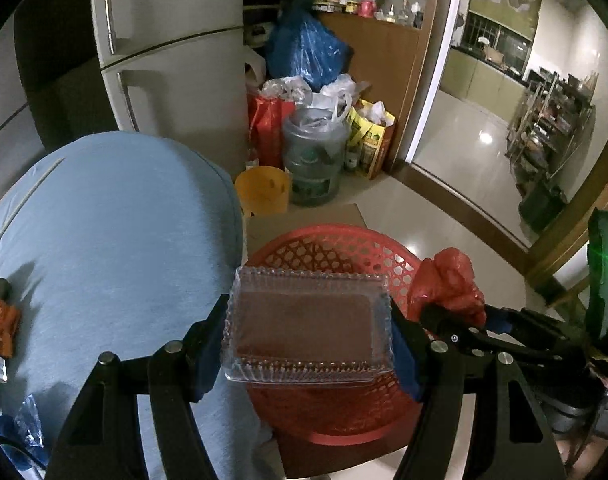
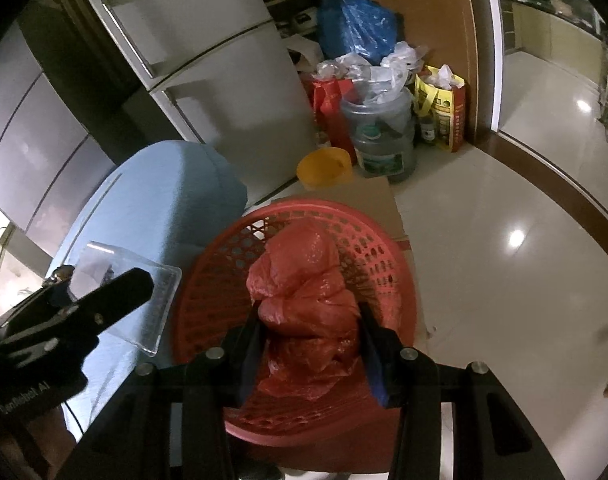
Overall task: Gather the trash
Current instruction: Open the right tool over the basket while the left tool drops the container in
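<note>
My left gripper [image 1: 310, 330] is shut on a clear plastic clamshell container [image 1: 308, 326], held flat over the red mesh basket [image 1: 332, 242]. In the right wrist view that container [image 2: 159, 300] shows at the left, beside the basket [image 2: 384, 264]. My right gripper [image 2: 308, 330] is shut on a crumpled red plastic bag [image 2: 299, 292], hanging above the basket's middle. From the left wrist view the red bag [image 1: 448, 284] and the right gripper [image 1: 444, 314] sit just right of the container. An orange wrapper [image 1: 1, 328] and blue-clear plastic scraps [image 1: 25, 424] lie on the blue-covered surface [image 1: 115, 232].
The basket rests on a cardboard sheet [image 2: 384, 204] on the tiled floor. Behind it stand a yellow bucket [image 1: 261, 190], a water jug stuffed with bags [image 1: 316, 152], red and yellow bags, a blue bag [image 1: 304, 46] and a fridge [image 1: 171, 52]. A doorway opens at right.
</note>
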